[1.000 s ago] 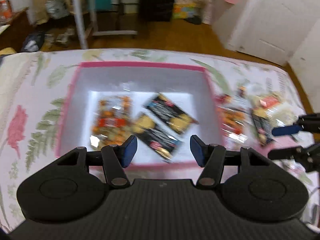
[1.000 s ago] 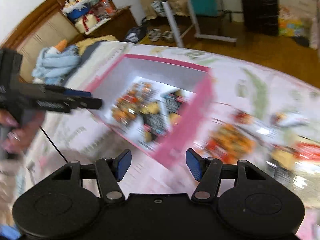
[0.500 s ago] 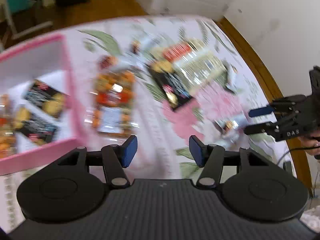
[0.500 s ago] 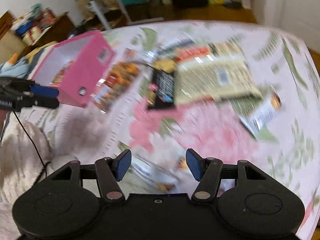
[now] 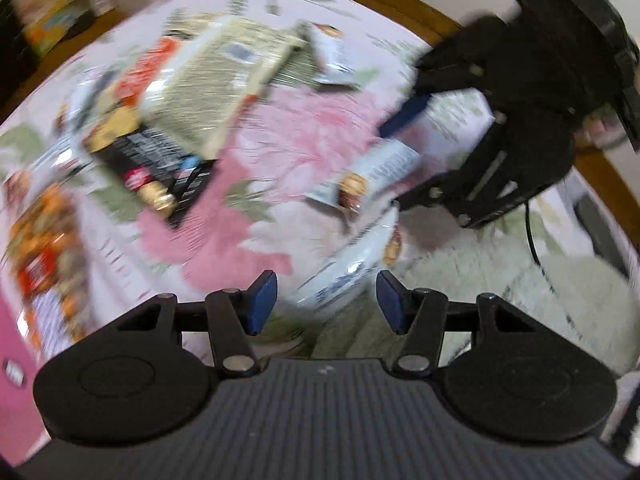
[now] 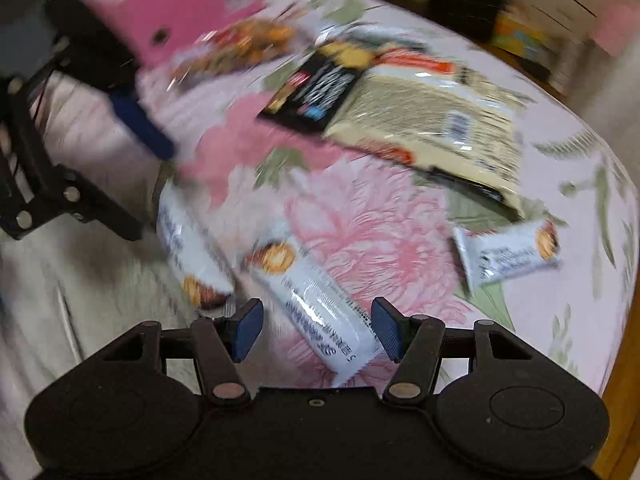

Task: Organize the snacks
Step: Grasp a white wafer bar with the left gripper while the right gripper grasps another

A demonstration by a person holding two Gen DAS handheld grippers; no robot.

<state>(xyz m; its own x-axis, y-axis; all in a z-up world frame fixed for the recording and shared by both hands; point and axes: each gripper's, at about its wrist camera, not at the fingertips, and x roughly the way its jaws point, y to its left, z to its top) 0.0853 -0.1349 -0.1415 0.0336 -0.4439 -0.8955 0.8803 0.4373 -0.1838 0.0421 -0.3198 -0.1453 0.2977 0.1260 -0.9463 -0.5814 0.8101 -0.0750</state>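
Both claws agape above snack bars (image 6: 316, 300)

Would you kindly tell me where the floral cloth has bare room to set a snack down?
Free: the pink flower patch between the black packet, the beige packet and the white bars, and the cloth's far right edge. Crowded: around the orange snack bag beside the pink box.

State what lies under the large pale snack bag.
The large pale snack bag overlaps a black packet and the floral cloth. Anything else beneath is hidden.
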